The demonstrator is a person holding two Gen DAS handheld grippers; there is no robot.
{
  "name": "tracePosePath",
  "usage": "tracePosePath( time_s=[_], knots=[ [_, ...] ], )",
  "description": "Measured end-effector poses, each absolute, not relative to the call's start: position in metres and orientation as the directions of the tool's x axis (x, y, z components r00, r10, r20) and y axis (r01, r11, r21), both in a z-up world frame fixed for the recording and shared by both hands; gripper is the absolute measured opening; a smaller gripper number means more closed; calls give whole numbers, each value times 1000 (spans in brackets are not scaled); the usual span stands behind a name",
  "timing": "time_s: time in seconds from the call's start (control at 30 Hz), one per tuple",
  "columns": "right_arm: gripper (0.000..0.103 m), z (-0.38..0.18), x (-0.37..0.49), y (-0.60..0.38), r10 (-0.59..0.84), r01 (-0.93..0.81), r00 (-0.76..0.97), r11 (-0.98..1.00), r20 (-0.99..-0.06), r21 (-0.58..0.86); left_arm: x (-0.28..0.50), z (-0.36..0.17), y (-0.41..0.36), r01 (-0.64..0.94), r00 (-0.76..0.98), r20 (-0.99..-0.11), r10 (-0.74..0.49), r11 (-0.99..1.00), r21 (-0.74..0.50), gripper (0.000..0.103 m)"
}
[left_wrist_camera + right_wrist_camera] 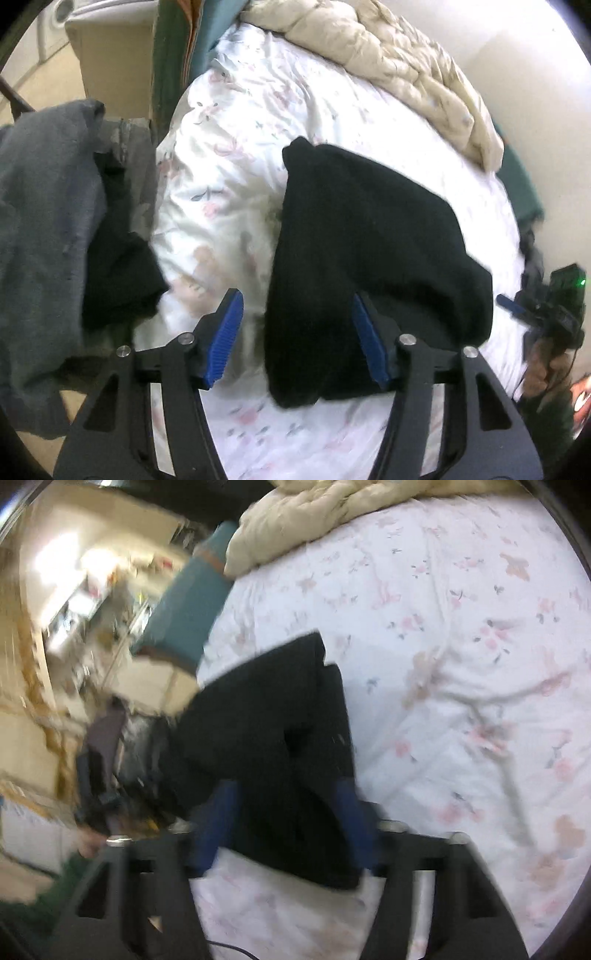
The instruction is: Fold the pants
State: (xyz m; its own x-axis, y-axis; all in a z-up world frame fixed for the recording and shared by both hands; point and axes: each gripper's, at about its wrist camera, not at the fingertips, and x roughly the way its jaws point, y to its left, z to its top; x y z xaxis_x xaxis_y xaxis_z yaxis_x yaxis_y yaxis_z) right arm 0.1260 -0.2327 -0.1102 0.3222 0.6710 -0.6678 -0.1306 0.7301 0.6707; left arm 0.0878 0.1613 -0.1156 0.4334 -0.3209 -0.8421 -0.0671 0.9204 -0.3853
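The black pants (369, 240) lie folded in a compact stack on the white floral bed sheet (258, 110). My left gripper (295, 297) hovers over their near left edge, open. Its right blue pad is against the dark cloth and its left pad is over bare sheet. In the blurred right wrist view the same pants (280, 720) sit under my right gripper (286, 784), whose blue pads stand apart either side of the fold without pinching it. The right gripper (546, 310) also shows at the bed's right edge in the left wrist view, held by a hand.
A beige duvet (399, 62) is bunched at the far end of the bed. Grey and dark garments (48, 221) are piled left of the bed, beside a cardboard box (114, 55). A teal cloth (188, 602) hangs off the bed's left side.
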Motion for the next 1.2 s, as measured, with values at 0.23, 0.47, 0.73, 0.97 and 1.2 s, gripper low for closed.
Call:
tracePosePath(
  time_s=[0.23,0.47,0.73,0.97,1.2],
  knots=[
    [2,-148,159,-209,626,-78,257,773,-736,630,109,-123,133,-33,381,-895,-231,964,-263,4],
    [7,-124,162,-248,520,3,364,829,-773,559,110,-118,164,-135,398,-869,-294,919,-372,9],
    [66,-108,227,-215,610,-48,322,775,-724,631,170,-91,166,-149,482,-832,-275,910,-388,76],
    [24,-141,283,-179,564,-88,228,824,-794,560,243,-150,159,-169,329,-896,-300,914,-368,60],
    [1,-102,293,-169,565,-293,335,823,-755,486,246,-122,141,30,434,-804,-406,899,-438,3]
  ],
)
